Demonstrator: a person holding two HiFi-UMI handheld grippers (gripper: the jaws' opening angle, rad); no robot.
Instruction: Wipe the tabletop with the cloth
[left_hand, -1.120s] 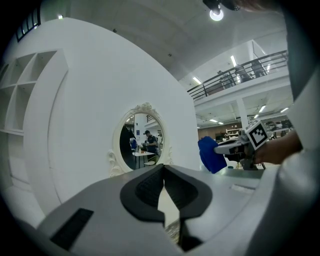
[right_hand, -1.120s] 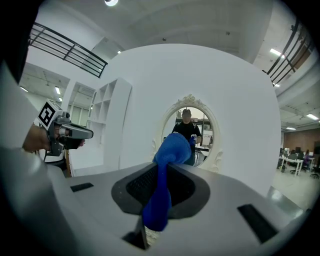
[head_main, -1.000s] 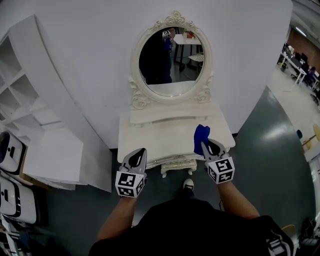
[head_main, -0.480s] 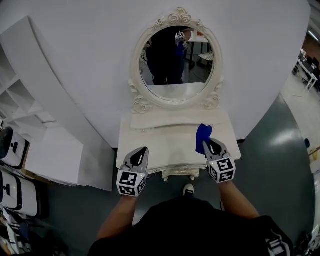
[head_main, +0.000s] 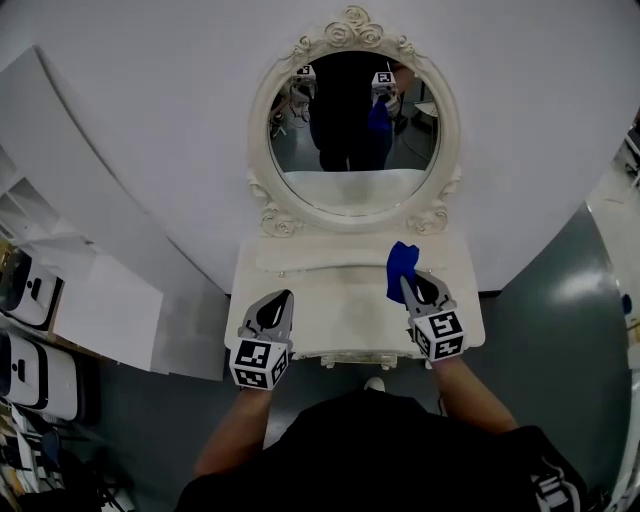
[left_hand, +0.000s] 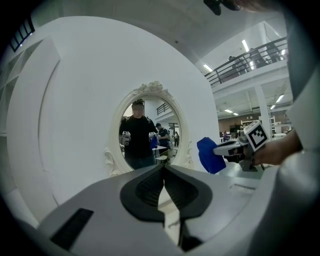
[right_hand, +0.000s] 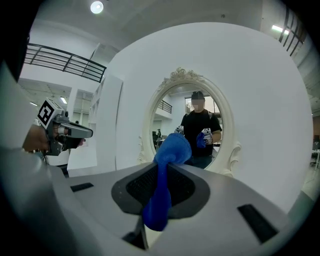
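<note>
Black-and-white square markers show on both gripper cubes. My right gripper (head_main: 408, 287) is clamped on the blue cloth (head_main: 401, 266), and my left gripper (head_main: 281, 300), at the tabletop's (head_main: 340, 305) front left edge, has its jaws pressed together on nothing. Cloth is over the right rear corner, long axis along my jaws, bunched end poking past the tips toward the oval mirror (head_main: 350, 190) on the rear edge; white shelving (head_main: 60, 270) stands off to the left.
</note>
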